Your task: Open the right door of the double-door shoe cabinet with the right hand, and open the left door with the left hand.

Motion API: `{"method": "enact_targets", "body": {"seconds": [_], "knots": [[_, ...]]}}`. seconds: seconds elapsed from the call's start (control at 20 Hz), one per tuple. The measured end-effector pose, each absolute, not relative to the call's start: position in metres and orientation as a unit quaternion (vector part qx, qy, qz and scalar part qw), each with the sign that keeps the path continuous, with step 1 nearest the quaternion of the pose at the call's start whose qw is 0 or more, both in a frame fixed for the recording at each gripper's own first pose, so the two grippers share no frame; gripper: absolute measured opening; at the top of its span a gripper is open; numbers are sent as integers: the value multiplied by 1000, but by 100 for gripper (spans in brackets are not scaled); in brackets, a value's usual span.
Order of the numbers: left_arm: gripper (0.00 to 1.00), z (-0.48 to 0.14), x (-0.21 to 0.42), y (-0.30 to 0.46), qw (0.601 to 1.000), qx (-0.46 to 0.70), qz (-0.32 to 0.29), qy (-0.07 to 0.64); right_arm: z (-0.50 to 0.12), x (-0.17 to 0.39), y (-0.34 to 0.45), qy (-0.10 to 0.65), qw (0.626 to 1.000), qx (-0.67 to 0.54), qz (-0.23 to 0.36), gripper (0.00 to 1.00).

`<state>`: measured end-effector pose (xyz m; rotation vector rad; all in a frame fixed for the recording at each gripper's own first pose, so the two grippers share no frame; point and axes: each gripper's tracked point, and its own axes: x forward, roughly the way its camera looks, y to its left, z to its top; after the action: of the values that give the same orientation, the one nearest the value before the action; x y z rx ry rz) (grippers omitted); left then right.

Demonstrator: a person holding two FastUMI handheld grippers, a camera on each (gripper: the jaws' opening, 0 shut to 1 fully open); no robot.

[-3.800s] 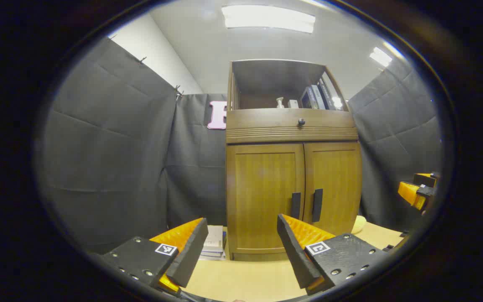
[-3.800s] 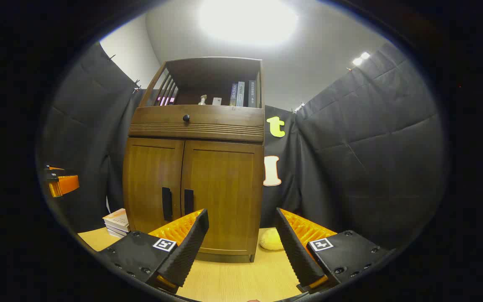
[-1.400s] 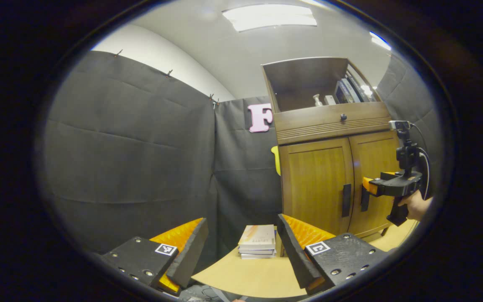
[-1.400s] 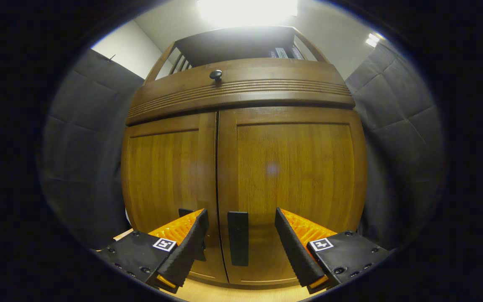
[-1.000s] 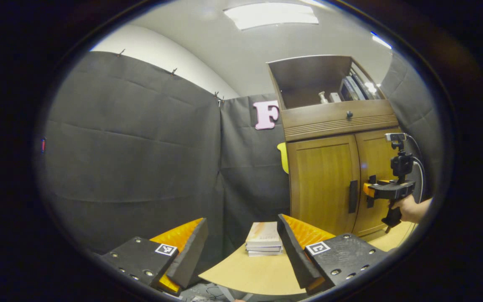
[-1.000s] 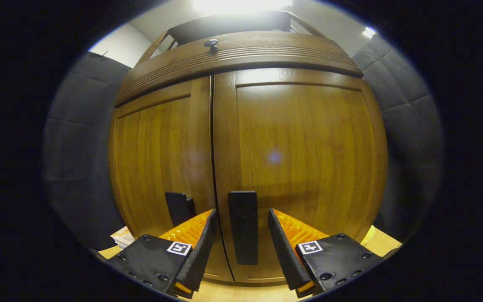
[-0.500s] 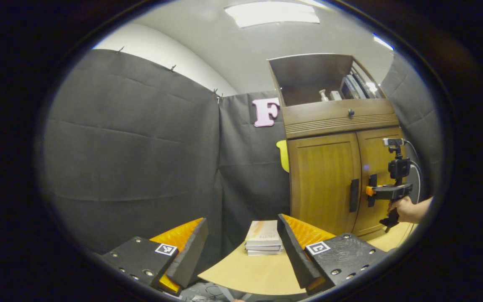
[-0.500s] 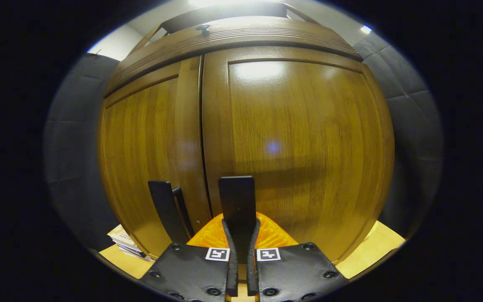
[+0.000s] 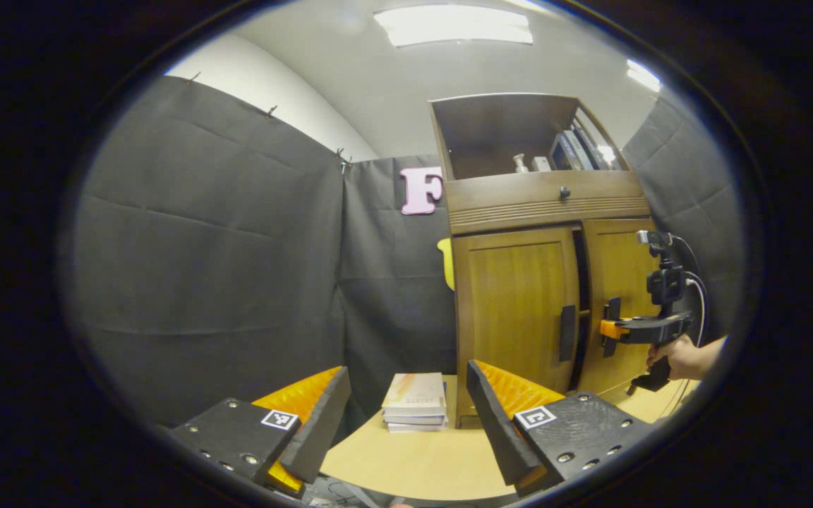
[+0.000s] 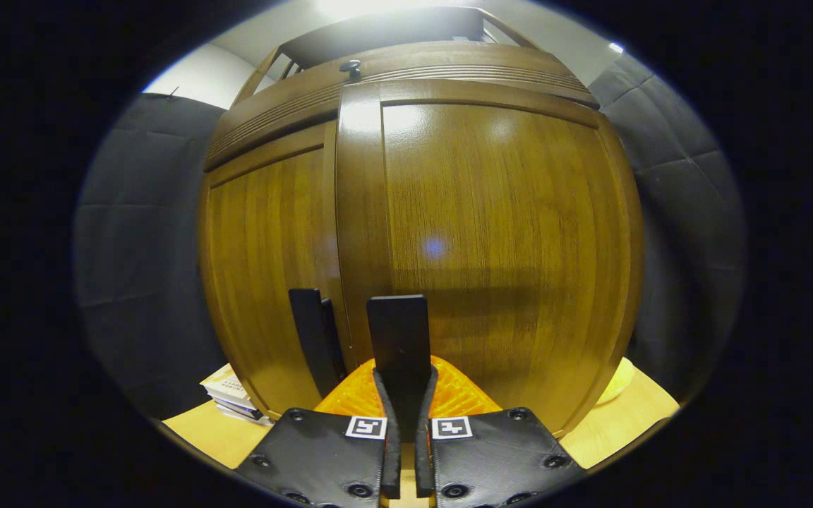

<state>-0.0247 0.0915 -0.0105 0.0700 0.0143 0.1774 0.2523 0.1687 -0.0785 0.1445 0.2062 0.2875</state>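
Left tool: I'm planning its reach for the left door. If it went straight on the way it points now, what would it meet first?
Probably the stack of books on the light wooden table, beside the brown wooden cabinet; the left tool is open. Depth is unclear.

The right gripper (image 10: 404,395) has its jaws pressed together on the right door handle (image 10: 398,339), which stands upright between them. A hand (image 9: 682,356) holds this gripper level. The left gripper (image 9: 406,416) has its jaws spread wide with nothing between them
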Motion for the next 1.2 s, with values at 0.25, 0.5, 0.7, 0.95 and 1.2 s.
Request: {"method": "enact_targets", "body": {"seconds": [0.25,0.5,0.7,0.95,1.2], "knots": [[96,-8,-18,66,998,39,58,0,-67,236,159,100,981,74,151,9],[96,-6,-8,42,999,35,30,-2,-55,228,149,100,979,74,165,10],[96,-8,4,18,1000,30,1,-2,-46,223,140,97,978,74,172,10],[96,-7,15,-29,999,26,-45,-3,-31,224,130,99,978,74,171,9],[96,-4,23,-67,997,23,-80,-7,-33,205,107,98,979,75,163,9]]}}
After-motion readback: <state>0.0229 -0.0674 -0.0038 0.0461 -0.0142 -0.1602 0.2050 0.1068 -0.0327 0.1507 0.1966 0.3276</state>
